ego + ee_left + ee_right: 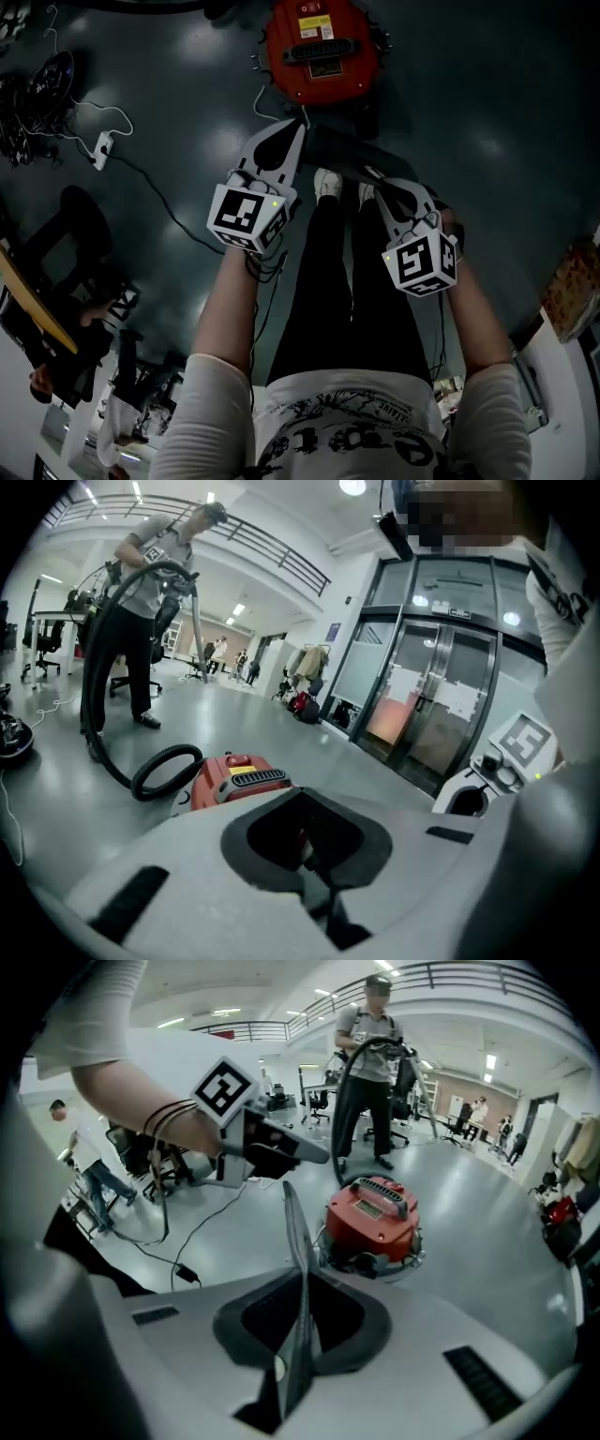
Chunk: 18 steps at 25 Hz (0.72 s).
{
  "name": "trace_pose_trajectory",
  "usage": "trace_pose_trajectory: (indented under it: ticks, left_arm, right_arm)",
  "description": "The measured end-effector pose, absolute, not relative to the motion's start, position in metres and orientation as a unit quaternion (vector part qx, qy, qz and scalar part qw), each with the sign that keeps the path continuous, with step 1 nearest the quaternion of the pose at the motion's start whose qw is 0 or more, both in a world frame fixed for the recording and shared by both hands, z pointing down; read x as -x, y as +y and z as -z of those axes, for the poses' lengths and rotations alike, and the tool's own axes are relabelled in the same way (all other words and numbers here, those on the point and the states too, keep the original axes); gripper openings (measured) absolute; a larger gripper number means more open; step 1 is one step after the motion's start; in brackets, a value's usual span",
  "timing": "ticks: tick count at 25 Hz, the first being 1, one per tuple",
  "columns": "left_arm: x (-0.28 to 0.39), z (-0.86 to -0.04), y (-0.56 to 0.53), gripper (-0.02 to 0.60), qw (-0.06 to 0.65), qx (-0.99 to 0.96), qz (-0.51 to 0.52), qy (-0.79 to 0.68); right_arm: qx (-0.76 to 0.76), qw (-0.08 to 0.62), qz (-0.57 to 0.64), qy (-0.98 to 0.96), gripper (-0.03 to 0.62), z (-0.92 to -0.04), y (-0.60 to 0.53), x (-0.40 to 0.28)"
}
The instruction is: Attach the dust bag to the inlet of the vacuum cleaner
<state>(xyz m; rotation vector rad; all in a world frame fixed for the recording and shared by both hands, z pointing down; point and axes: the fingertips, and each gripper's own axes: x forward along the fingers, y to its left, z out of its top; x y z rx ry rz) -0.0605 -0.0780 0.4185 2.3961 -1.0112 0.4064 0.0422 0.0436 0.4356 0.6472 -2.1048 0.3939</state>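
Checking progress: the flat grey dust bag point(298, 1269) is not yet on the machine. It stands edge-on, clamped between the jaws of the right gripper point(382, 180). It is held in the air in front of the person's legs, well apart from the round red vacuum cleaner point(323, 45) on the dark floor point(187, 94) ahead.

Left gripper point(296, 134): jaws together, nothing made out between them. Its tip is just beside the bag's far edge; contact unclear.

Judgement: early stage, carry only. Left to do: bring the bag down to the cleaner, find the inlet, seat the bag's opening on it.

Hard to read:
- The inlet shows in no view. The head view gives only the cleaner's top with handle and label. The right gripper view shows dark fittings low on its front, too small to tell.
- The bag's opening is hidden, the bag being seen edge-on.
- A black hose point(164, 761) loops beside the cleaner; whether it is plugged in, I cannot tell.
- The head view is dim.
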Motion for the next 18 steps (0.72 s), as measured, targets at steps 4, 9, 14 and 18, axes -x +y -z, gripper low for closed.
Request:
trace_pose_trajectory:
  ticks: [4, 9, 14, 18]
  left_arm:
    - [0.049, -0.453, -0.113, 0.002, 0.248, -0.884, -0.104, -0.383]
    - [0.039, -0.489, -0.142, 0.002, 0.222, -0.881, -0.093, -0.408]
    - [0.025, -0.498, -0.156, 0.002, 0.187, -0.890, -0.089, -0.407]
    - [0.029, -0.501, -0.165, 0.002, 0.184, -0.893, -0.096, -0.400]
  right_arm:
    - [-0.221, 0.437, -0.120, -0.864, 0.021, -0.487, 0.049, -0.036]
    - [-0.211, 0.441, -0.084, -0.868, 0.021, -0.528, 0.043, -0.040]
    - [-0.197, 0.445, -0.051, -0.872, 0.021, -0.562, 0.035, -0.042]
    - [-0.181, 0.447, -0.039, -0.875, 0.021, -0.567, 0.018, -0.038]
